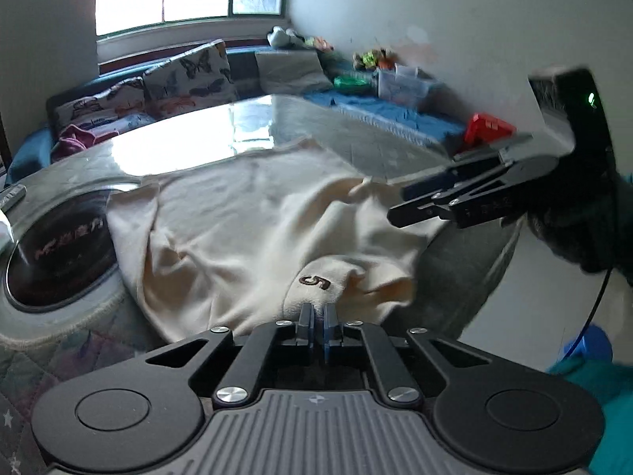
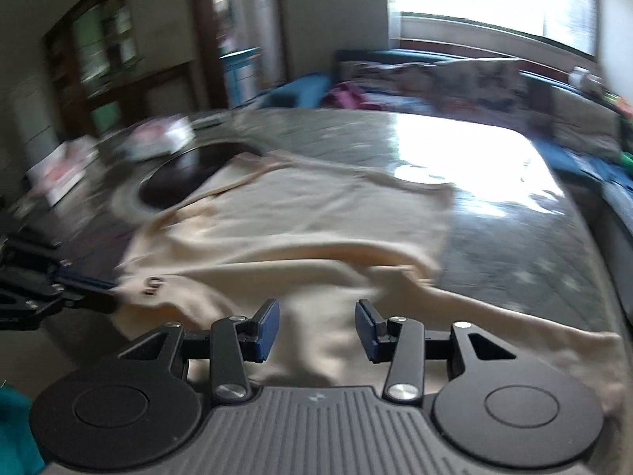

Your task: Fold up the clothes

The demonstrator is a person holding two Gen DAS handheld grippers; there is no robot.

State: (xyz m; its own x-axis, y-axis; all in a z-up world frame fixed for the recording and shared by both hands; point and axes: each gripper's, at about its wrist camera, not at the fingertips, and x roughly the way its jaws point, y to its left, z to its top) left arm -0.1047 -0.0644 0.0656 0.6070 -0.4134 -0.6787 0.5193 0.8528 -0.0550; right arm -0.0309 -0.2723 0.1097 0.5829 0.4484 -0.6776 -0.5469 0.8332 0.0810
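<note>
A cream garment (image 1: pixel 245 221) with a brown "5" on it lies spread and wrinkled over a glossy grey table (image 1: pixel 190 146). My left gripper (image 1: pixel 316 312) is shut on the near edge of the garment, just below the "5". In the right wrist view the same cream garment (image 2: pixel 316 221) stretches ahead, and my right gripper (image 2: pixel 316 328) hangs open just above its near part, fingers apart with cloth showing between them. The right gripper (image 1: pixel 399 206) also shows from the side in the left wrist view, above the garment's right edge. The left gripper (image 2: pixel 107 293) pinches the cloth at far left.
A dark round inset (image 1: pixel 59 261) sits in the table left of the garment, partly under its sleeve. Butterfly-print cushions (image 1: pixel 186 75) and a blue bench (image 1: pixel 387 114) with toys and a clear box line the far side. Papers (image 2: pixel 63 170) lie at the table's left.
</note>
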